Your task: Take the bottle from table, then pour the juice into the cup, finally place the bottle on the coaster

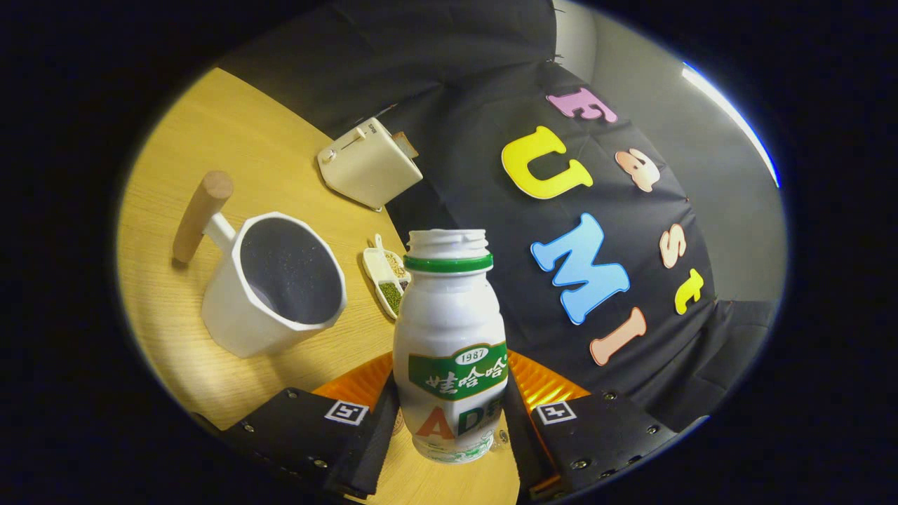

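A white plastic bottle [450,351] with a green neck ring and a green label stands upright between my two fingers, its mouth uncapped. My gripper [449,421] is shut on the bottle's lower body, both fingers pressing its sides. The whole view is rolled, so the table slopes. To the left, beyond the fingers, stands a white faceted cup [270,291] with a dark inside and a wooden handle [201,214]. An orange ribbed coaster [544,382] lies directly behind the bottle, partly hidden by it and by my fingers.
A cream toaster [368,167] stands at the far side of the wooden table [210,133], against the black cloth wall. A small white divided dish [387,280] with seeds lies between the cup and the bottle's neck.
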`<move>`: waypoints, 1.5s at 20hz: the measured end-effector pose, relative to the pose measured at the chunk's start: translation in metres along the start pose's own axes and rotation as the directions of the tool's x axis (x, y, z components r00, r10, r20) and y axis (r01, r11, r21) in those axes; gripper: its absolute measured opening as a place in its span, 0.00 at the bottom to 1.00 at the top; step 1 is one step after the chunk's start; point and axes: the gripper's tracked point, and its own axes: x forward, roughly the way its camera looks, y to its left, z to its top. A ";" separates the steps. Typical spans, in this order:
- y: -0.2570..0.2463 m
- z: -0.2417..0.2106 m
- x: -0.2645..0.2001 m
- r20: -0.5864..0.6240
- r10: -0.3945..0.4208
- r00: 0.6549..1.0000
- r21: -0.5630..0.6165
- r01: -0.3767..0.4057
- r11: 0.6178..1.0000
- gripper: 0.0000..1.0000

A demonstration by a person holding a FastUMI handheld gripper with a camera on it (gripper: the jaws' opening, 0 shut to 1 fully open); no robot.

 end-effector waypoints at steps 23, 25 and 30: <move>-0.030 -0.012 0.019 0.074 -0.129 0.989 0.446 0.083 0.891 0.72; -0.028 -0.012 0.023 0.088 -0.113 0.990 0.513 0.052 0.857 0.72; -0.029 -0.010 0.032 0.121 -0.098 0.988 0.680 -0.011 0.733 0.71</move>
